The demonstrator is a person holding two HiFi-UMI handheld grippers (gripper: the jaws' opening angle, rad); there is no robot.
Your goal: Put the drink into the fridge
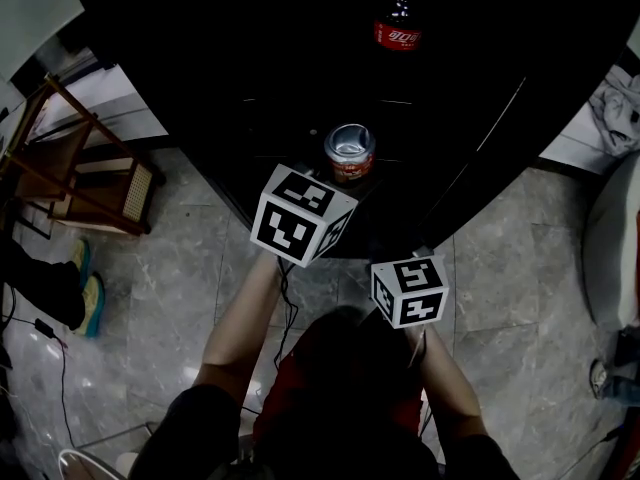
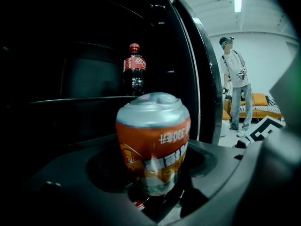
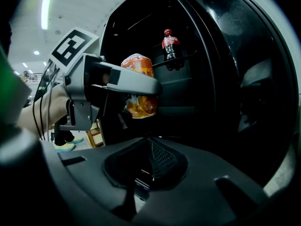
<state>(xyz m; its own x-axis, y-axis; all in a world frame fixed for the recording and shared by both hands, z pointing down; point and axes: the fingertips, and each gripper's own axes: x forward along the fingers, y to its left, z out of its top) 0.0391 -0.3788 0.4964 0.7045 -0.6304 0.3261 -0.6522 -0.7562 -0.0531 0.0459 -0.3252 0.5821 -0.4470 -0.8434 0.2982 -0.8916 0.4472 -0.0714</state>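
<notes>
An orange drink can (image 1: 349, 153) with a silver top is upright between the jaws of my left gripper (image 2: 155, 182), which is shut on it. The can (image 2: 153, 140) hangs just in front of the open black fridge (image 1: 250, 68). Inside, a cola bottle (image 1: 398, 23) with a red cap stands on a shelf, farther in than the can. In the right gripper view the left gripper (image 3: 117, 86) and the can (image 3: 139, 86) are up and to the left, and the cola bottle (image 3: 169, 44) is behind them. My right gripper (image 3: 153, 161) is lower, nearer to me, shut and holding nothing.
The fridge door (image 2: 202, 69) stands open at the right. A wooden chair (image 1: 80, 168) is on the grey floor at the left, with cables near it. A person (image 2: 237, 88) stands far off by a yellow sofa (image 2: 257, 102).
</notes>
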